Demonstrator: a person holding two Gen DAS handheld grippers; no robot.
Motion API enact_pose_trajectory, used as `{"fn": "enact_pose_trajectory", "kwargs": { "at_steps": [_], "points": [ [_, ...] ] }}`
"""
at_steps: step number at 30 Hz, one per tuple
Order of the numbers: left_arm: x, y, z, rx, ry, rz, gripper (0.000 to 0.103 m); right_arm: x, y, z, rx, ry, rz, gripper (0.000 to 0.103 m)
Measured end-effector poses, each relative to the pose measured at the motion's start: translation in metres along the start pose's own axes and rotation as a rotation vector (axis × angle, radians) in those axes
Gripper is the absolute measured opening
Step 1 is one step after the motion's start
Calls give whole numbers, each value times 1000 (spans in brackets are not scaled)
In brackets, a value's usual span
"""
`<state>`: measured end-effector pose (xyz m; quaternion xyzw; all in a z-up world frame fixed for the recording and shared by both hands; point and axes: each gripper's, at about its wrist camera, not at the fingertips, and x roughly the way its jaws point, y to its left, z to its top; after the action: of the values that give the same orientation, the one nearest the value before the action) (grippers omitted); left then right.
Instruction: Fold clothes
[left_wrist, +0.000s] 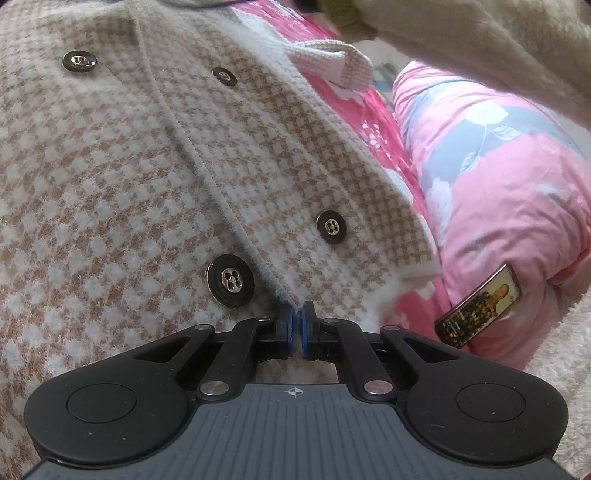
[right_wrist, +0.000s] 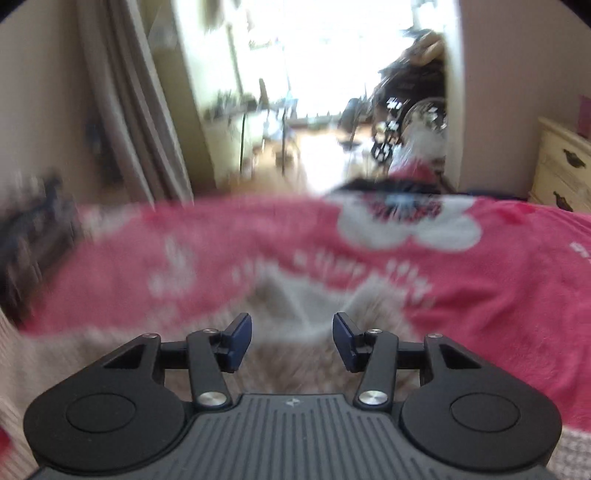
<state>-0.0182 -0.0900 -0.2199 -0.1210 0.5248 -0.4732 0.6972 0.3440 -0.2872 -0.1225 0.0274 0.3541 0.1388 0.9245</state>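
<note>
- The left gripper is clenched on the coat hem, beside a button.
- A phone lies on the pink quilt nearby.
- The right gripper hangs released over a red blanket.

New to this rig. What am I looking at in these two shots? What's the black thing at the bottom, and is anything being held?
No robot arm here: a person holds a two-finger gripper in each hand, and each carries a fisheye camera looking out along its fingers. The black part at the bottom is the gripper's own body.

Left wrist view: the left gripper is shut, its blue pads pinching the edge of a houndstooth coat with dark buttons. Beside it lie a pink floral quilt and a phone resting on it.

Right wrist view: blurred by motion. The right gripper is open and holds nothing, above a red blanket. Behind it are a doorway and a dresser.
</note>
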Motion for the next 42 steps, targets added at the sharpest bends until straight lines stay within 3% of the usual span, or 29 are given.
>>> {"fn": "enact_pose_trajectory", "kwargs": {
  "at_steps": [7,15,19,21,27,33,35,36,37,42],
  "points": [
    [1,0,0,-4,0,0,3,-37,-26,-3,80,1,-46,51],
    [2,-1,-3,3,-17,3,3,-74,-52,-8,161,9,-92,29],
    [2,0,-3,-8,-11,0,4,-22,-43,-19,75,132,-156,24],
    [2,2,-2,-20,-10,-3,4,5,-53,-23,97,183,-198,23],
    [6,4,2,-77,11,-10,5,38,-71,-16,168,136,-213,24],
    [8,3,2,-72,33,-11,5,60,-77,4,179,124,-241,23],
    [8,4,4,-77,37,-14,5,52,-76,10,204,70,-263,23],
    [8,4,5,-83,39,-16,5,37,-76,13,224,4,-270,23],
    [7,4,6,-90,41,-18,5,25,-74,14,228,-37,-262,23],
    [7,6,8,-102,49,-25,5,-8,-50,2,104,12,-90,23]
  ]
}}
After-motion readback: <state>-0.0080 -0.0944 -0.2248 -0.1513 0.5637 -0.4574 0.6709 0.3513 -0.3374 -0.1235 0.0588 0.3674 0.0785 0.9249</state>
